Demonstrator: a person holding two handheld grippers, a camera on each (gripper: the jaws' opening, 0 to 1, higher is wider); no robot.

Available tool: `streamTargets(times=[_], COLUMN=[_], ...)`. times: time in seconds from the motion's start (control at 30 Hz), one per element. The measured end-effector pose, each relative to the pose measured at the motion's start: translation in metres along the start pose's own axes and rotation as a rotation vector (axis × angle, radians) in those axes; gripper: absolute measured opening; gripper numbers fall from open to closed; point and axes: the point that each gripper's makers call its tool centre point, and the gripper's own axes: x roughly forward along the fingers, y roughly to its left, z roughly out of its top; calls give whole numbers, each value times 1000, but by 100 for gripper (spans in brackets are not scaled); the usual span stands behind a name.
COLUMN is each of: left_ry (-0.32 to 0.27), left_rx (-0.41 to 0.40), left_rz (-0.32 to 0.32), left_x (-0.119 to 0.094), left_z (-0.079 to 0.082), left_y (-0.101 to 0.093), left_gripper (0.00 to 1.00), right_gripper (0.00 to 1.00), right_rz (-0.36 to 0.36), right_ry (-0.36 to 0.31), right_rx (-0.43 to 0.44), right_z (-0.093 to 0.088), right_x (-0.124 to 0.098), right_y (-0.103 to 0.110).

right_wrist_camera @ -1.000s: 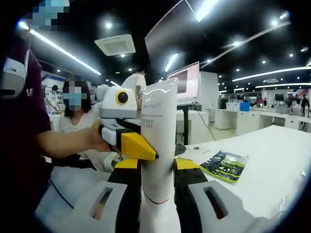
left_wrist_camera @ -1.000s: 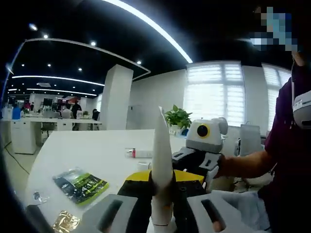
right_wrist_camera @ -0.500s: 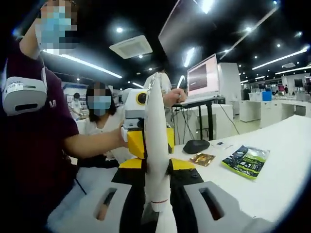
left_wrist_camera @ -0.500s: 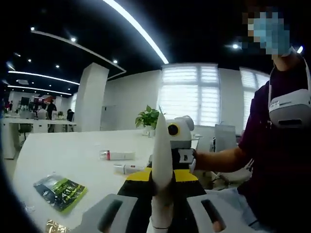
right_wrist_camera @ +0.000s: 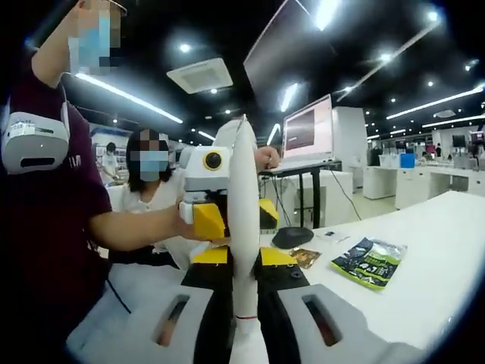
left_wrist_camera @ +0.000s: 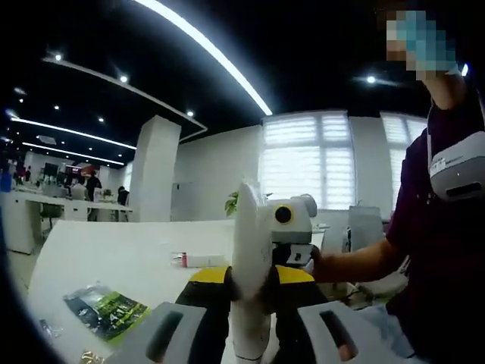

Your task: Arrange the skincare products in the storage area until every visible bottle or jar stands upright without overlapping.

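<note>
Left gripper view: we see a white tube [left_wrist_camera: 250, 280] standing between the left gripper [left_wrist_camera: 248, 334] jaws, crimped end up, cap end down toward the jaw bases. The yellow-tipped jaws press against it from both sides, so we read this claw as pinching the tube. The right gripper [left_wrist_camera: 292, 235] sits just behind the tube, a person's hand on it.

Right gripper view: the same white tube [right_wrist_camera: 244, 235] rises edge-on between the right gripper [right_wrist_camera: 244, 334] jaws, which close in on it near the cap. We judge this claw clamped on the tube too. The left gripper [right_wrist_camera: 204, 201] is close against the tube from the far side.

So the tube is held aloft between both claws, well above the white table [left_wrist_camera: 129, 250]. On the table lie another tube [left_wrist_camera: 201, 260] on its side, a green packet [left_wrist_camera: 106, 309] and a dark rounded object [right_wrist_camera: 292, 236] we cannot identify. We cannot make out the storage area.

Our judgement on progress: early to middle. The held tube is not yet set down upright, and at least one tube lies flat. No product stands placed in these frames.
</note>
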Motion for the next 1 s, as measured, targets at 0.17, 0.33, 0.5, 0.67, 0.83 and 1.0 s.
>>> streamTargets(times=[0.17, 0.33, 0.5, 0.67, 0.83, 1.0], left_ry=[-38, -58, -107, -168, -193, -138], left_rx=[7, -7, -29, -66, -136, -123], left_rz=[83, 149, 252, 360, 472, 506], left_x=[-15, -28, -46, -60, -69, -70], left_z=[5, -1, -16, -35, -69, -88], left_y=[13, 19, 25, 28, 23, 19], left_gripper=[26, 35, 44, 49, 49, 49], right_gripper=[8, 9, 9, 9, 9, 9], right_rz=[-23, -68, -113, -158, -240, -287], right_ry=[-23, -17, -13, -11, -31, -29], right_rx=[17, -2, -27, -42, -59, -64], right_z=[8, 18, 29, 39, 58, 70], right_x=[-7, -15, -26, -37, -55, -67], right_y=[-13, -34, -60, -90, -130, -163])
